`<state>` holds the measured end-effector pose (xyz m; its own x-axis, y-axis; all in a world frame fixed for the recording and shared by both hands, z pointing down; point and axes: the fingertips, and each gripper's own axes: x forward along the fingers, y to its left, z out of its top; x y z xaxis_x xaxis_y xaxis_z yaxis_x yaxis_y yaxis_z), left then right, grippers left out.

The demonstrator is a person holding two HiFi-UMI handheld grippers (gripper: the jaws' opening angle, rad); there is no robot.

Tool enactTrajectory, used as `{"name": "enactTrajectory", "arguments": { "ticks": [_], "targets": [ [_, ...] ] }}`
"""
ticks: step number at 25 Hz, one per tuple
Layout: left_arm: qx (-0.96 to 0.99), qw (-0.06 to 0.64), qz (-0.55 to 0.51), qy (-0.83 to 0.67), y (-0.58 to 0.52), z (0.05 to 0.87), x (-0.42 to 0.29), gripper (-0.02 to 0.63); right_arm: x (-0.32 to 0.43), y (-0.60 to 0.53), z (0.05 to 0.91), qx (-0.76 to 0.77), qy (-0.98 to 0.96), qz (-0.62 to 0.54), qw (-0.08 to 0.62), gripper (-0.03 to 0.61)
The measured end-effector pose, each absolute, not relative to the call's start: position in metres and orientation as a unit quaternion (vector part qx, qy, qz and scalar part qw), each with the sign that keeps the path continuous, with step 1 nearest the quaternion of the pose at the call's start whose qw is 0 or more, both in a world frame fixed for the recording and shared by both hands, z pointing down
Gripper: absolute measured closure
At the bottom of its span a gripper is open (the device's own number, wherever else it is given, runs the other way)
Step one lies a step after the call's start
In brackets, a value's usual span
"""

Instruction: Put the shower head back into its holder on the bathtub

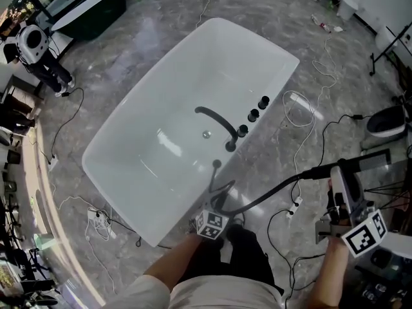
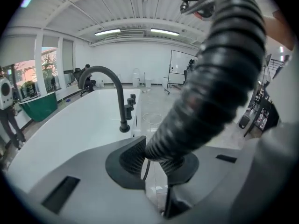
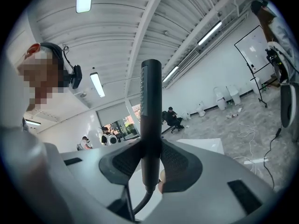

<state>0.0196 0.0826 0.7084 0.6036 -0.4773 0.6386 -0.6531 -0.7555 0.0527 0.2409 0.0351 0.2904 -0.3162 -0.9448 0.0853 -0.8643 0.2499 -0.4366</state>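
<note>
The white bathtub (image 1: pixel 161 108) lies ahead with a black arched faucet (image 1: pixel 215 118) and three black knobs (image 1: pixel 253 115) on its near right rim. A small black holder (image 1: pixel 217 164) stands on that rim just before the faucet. My right gripper (image 1: pixel 336 176), off to the tub's right, is shut on the black shower head (image 3: pixel 151 115), which stands upright between its jaws (image 3: pixel 150 164). Its black ribbed hose (image 1: pixel 270 192) runs left to my left gripper (image 1: pixel 222 203). That gripper (image 2: pixel 156 160) is shut on the hose (image 2: pixel 210 78) near the tub's rim, and the faucet (image 2: pixel 110 85) shows ahead of it.
Loose cables (image 1: pixel 302 111) and a power strip (image 1: pixel 295 205) lie on the marble floor right of the tub. More cables (image 1: pixel 96 217) lie at its left. A dark green tub (image 1: pixel 90 11) stands far left. Equipment stands (image 1: pixel 386 121) crowd the right side.
</note>
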Motion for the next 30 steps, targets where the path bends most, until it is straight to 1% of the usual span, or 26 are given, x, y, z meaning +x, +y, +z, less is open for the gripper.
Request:
{"name": "enactTrajectory", "arguments": {
  "ticks": [6,13,17,25,30],
  "targets": [
    [0.874,0.119,0.31,-0.356,0.086,0.648,-0.008,0.555,0.25,0.034,0.326,-0.589,0.775,-0.224,0.048,0.44],
    [0.865,0.082,0.301,-0.393,0.089,0.576,-0.031,0.555,0.242,0.035,0.342,-0.579,0.784,-0.225,0.012,0.44],
    [0.861,0.054,0.285,-0.419,0.085,0.533,-0.039,0.555,0.235,0.036,0.345,-0.569,0.79,-0.227,0.004,0.44],
    [0.862,-0.039,0.246,-0.442,0.065,0.43,-0.044,0.555,0.219,0.04,0.348,-0.545,0.801,-0.246,-0.004,0.44],
    [0.861,-0.089,0.217,-0.45,0.053,0.374,-0.037,0.555,0.212,0.039,0.348,-0.531,0.81,-0.25,0.006,0.44]
  ]
}}
